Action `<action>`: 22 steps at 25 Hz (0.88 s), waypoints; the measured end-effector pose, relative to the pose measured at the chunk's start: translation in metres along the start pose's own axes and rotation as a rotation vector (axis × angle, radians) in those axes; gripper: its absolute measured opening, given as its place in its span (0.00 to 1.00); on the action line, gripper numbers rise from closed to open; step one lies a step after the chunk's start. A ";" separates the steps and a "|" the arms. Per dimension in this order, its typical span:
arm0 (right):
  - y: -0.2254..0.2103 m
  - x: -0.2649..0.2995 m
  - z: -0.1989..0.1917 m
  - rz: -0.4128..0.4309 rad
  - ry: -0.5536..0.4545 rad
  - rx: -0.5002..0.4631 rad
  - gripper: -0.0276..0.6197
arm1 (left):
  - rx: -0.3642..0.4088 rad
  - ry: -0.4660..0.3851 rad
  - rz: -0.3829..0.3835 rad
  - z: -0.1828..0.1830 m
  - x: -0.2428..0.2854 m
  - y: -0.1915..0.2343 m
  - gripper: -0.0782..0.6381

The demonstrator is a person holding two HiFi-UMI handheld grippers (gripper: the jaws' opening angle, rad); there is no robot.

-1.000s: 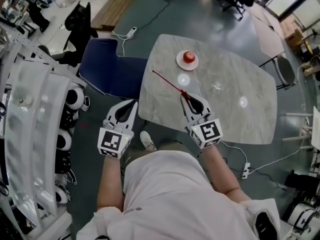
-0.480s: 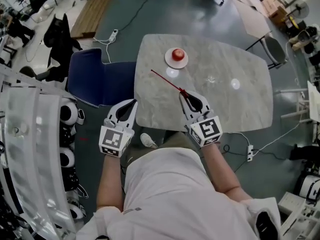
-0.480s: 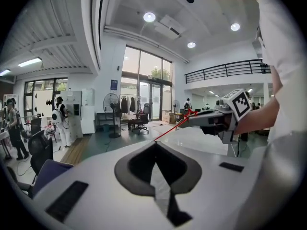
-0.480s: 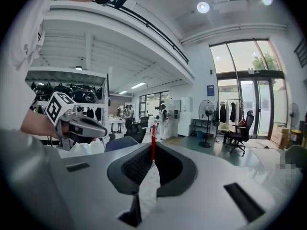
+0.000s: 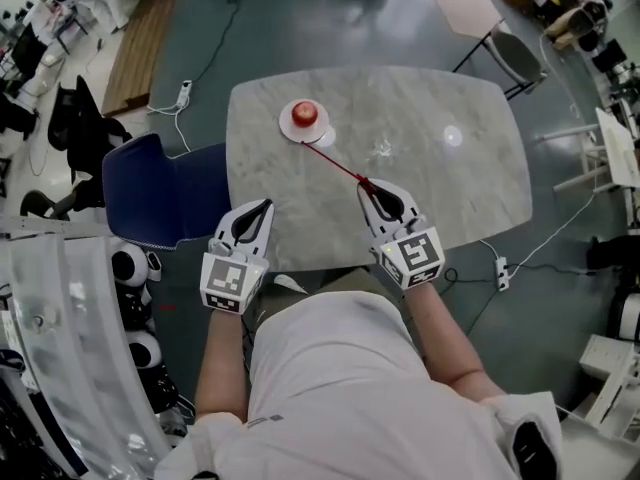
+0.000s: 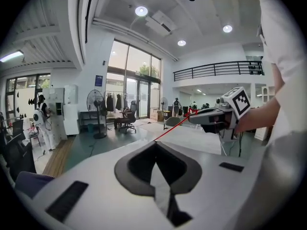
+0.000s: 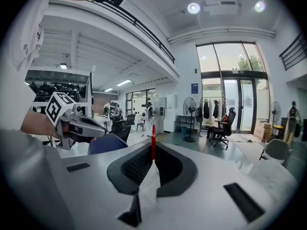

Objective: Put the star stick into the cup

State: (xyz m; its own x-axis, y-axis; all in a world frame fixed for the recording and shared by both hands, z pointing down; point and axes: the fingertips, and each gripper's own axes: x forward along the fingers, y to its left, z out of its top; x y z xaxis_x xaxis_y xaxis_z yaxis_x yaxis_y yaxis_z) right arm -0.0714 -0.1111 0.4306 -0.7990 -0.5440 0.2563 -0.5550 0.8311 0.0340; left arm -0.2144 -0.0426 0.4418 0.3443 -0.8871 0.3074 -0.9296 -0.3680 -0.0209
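While in right gripper (image 5: 367,185), star stick (image 5: 333,162)

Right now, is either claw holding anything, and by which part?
The right claw grips the red stick by its near end, and the rest points forward over the table. The left claw is shut and empty.

Grey marbled table (image 5: 440,193), rounded corners, stood on a dark grey-green floor (image 5: 300,18). Blue chair (image 5: 160,193) was just beside the table's left edge. White power strip (image 5: 184,90) lay on the floor beyond the chair, with its cable trailing. A second strip (image 5: 503,268) lay near the table's right corner. Wooden platform (image 5: 140,38) ran along the far left. Left gripper view showed a pedestal fan (image 6: 97,104), black office chair (image 6: 127,120), tall glazed doors (image 6: 132,85), balcony railing (image 6: 218,70) and round ceiling lights (image 6: 141,11).
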 end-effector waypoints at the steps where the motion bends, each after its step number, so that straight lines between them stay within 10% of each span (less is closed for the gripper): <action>1: -0.011 -0.004 -0.003 -0.020 0.002 0.007 0.08 | 0.005 0.002 -0.015 0.002 0.009 -0.004 0.11; 22: -0.166 -0.080 -0.076 -0.297 0.085 0.124 0.08 | 0.082 0.050 -0.227 0.023 0.139 -0.078 0.11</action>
State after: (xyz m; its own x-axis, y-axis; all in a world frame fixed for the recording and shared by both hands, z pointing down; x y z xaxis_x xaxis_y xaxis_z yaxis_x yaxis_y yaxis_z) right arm 0.1022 -0.1972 0.4782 -0.5785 -0.7447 0.3327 -0.7890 0.6144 0.0033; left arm -0.0911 -0.1438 0.4642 0.5346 -0.7648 0.3596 -0.8146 -0.5797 -0.0220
